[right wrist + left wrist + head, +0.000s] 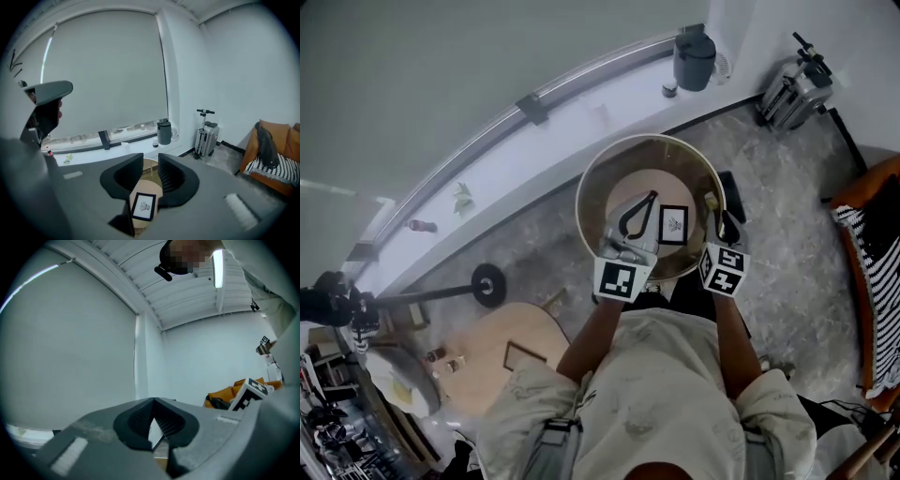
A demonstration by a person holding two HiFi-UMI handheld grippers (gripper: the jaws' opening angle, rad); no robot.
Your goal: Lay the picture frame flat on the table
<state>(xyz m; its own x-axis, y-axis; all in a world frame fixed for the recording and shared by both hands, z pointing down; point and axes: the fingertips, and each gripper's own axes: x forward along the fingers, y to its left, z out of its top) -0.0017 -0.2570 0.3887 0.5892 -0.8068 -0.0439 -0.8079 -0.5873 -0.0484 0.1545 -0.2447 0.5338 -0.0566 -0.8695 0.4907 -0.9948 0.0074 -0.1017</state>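
A pale roller blind is seen drawn over the wide window, with a long white window sill running beneath it. An orange sofa carrying a striped cushion is set at the right side of the room. A round glass-topped table with a tan disc at its centre is placed on the grey floor, directly in front of the person. A silver suitcase is stood upright near the corner, and a dark grey bin is stood beside it at the end of the sill.

The left gripper is held over the left half of the table, angled up toward the ceiling. Its jaws are pressed together at the tips and nothing is pinched between them. The right gripper is held over the right edge of the table. Its jaws are spread apart and nothing is held in them.

The picture frame, black-edged with a small dark drawing on white, is seen lying flat on the tan disc between the two grippers. It is touched by neither. In the right gripper view it is seen through the gap between the spread jaws, on the table below them.
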